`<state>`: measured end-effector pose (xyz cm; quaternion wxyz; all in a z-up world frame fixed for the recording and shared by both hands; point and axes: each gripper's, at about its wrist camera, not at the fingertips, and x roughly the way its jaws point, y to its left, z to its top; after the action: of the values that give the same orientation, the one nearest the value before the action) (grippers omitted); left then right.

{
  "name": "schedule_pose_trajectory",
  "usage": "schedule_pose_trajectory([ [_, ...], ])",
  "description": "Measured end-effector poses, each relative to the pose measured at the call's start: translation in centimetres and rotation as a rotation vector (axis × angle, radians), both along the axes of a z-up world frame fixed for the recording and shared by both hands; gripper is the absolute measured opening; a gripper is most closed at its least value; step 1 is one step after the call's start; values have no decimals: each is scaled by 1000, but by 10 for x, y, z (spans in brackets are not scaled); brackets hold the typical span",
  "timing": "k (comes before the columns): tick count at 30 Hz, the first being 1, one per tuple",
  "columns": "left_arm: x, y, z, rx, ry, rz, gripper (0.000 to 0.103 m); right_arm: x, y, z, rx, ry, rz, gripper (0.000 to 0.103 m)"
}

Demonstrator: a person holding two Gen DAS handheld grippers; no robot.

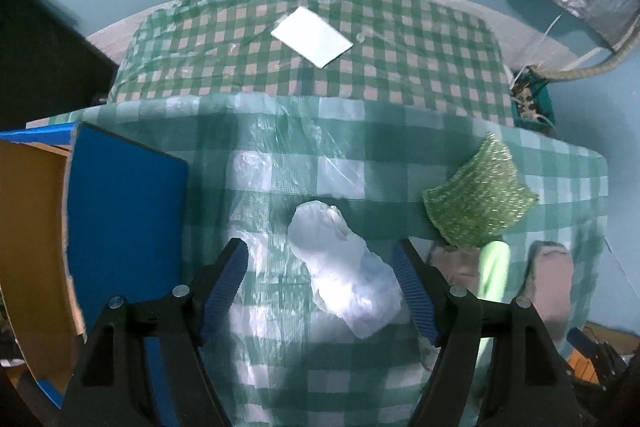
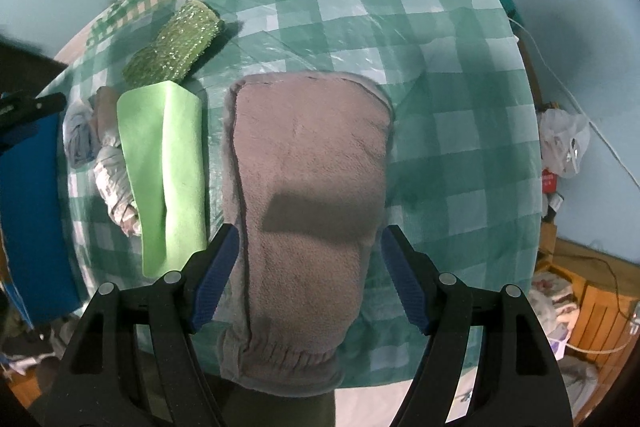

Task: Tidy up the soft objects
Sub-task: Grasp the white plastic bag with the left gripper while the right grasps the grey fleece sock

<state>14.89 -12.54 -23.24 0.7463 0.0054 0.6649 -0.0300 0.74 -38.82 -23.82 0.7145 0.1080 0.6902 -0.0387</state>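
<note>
Hovering over the checked desk [image 1: 400, 155], the left gripper [image 1: 320, 291] pointed straight down with its fingers [image 1: 414, 297] spread wide, a crumpled white bag [image 1: 344, 267] lying on the cloth between them but touched by neither pad. The right gripper [image 2: 308, 275] hung the same way over a grey mitt [image 2: 308, 179], fingers [image 2: 214, 273] spread on either side of it and not pressing. Beside the mitt lay a green cloth [image 2: 168, 167], and beyond that a glittery green scrubber [image 2: 176, 43]; a blue-sided box [image 1: 120, 219] stood open at the left edge of the desk, probably the place for these things. To take the bag well, the left hand likely needed to sink until the pads flanked its bulk, then close slowly, since thin plastic slips and can drag the desk's clear cover with it. The mitt would want a pinch across its middle rather than the cuff.
</note>
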Motion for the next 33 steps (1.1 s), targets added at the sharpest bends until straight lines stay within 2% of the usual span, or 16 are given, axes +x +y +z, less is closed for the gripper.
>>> schedule_pose_trajectory([
  [8, 5, -6, -37, 84, 103, -16, 76, 4, 1, -2, -10, 6, -1, 74],
  [15, -12, 1, -49, 97, 151, -54, 76, 9, 10, -14, -13, 29, 20, 75],
  [17, -16, 8, -52, 82, 169, -48, 72, 10, 14, -17, -21, 31, 34, 76],
  [18, -18, 11, -54, 75, 178, -44, 65, 11, 17, -18, -25, 34, 41, 76],
  [21, -24, 17, -59, 56, 209, -44, 57, 13, 22, -21, -41, 38, 59, 76],
  [24, -28, 16, -56, 41, 188, -70, 48, 13, 26, -29, -75, 50, 80, 77],
  [28, -33, 10, -53, 51, 174, -121, 42, 13, 32, -42, -105, 68, 93, 80],
  [33, -39, 10, -49, 50, 153, -142, 41, 13, 34, -50, -135, 65, 92, 83],
])
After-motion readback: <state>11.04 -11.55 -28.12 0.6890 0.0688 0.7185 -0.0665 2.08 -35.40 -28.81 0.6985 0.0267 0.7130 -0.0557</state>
